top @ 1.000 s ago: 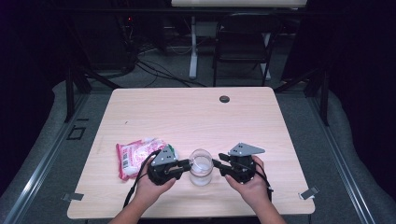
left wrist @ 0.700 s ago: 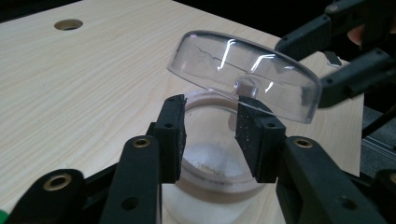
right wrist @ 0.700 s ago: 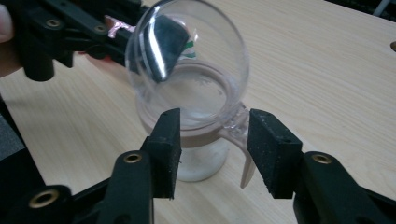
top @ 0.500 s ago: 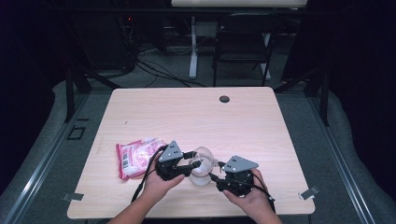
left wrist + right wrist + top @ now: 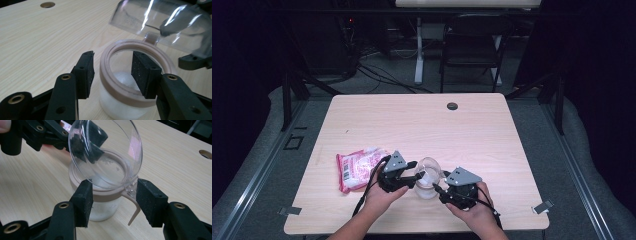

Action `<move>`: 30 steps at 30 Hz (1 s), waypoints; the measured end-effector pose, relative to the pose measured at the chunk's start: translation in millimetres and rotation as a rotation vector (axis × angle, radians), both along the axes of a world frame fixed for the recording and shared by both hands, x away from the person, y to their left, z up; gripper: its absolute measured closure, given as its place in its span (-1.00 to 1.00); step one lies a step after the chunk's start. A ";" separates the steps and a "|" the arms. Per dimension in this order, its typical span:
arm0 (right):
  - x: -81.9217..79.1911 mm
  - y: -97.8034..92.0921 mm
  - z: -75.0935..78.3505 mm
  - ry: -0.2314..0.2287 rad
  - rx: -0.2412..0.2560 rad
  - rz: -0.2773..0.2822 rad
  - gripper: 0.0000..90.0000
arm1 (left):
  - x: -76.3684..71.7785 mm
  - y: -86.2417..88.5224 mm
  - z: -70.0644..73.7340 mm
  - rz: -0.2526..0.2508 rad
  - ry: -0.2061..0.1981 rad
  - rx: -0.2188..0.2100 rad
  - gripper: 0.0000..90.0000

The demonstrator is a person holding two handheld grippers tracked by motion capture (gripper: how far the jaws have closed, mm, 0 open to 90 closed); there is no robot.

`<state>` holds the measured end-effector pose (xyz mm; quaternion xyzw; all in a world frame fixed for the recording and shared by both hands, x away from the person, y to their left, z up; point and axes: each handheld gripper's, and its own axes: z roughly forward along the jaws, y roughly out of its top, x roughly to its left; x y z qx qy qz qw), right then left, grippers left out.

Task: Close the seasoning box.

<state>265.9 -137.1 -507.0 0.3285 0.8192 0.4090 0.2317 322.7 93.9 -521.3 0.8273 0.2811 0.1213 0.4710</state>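
Note:
A small clear jar (image 5: 428, 189) with a tan rim (image 5: 110, 82) and white powder inside stands near the table's front edge. Its clear domed lid (image 5: 429, 166) is tilted up on its hinge (image 5: 130, 191). My left gripper (image 5: 417, 176) is open and straddles the rim, with one jaw outside the jar and the other inside the mouth (image 5: 112, 56). My right gripper (image 5: 439, 189) is open on the opposite side (image 5: 114, 182), its jaws flanking the rim and the hinge tab. Through the lid (image 5: 105, 150) I see the left gripper's fingers (image 5: 98, 135).
A pink snack packet (image 5: 357, 170) lies on the wooden table (image 5: 422, 125) just left of my left hand. A dark round grommet hole (image 5: 452, 106) sits near the far edge. A chair and cables stand beyond the table.
The lid has swung up from the jar. My left gripper has moved in over the rim. My right hand has drawn back toward the table's front edge.

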 end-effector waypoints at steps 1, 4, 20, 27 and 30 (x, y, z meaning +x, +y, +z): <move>0.1 -0.5 0.5 0.001 0.001 0.004 0.05 | 0.1 0.4 -0.8 0.004 0.007 0.004 0.20; 0.7 -3.3 2.1 -0.007 0.018 -0.008 0.06 | 0.6 0.3 -2.4 -0.007 0.025 0.006 0.25; 9.2 -20.2 -0.5 0.024 0.107 -0.081 0.23 | -0.8 -1.2 -4.0 -0.023 0.023 -0.012 0.30; 16.0 -23.4 -4.2 0.058 0.169 -0.099 0.37 | -1.9 -1.4 -4.0 -0.021 0.014 -0.012 0.30; 17.2 -22.8 -3.7 0.064 0.174 -0.105 0.44 | -2.8 -0.7 -2.3 -0.017 0.008 -0.018 0.27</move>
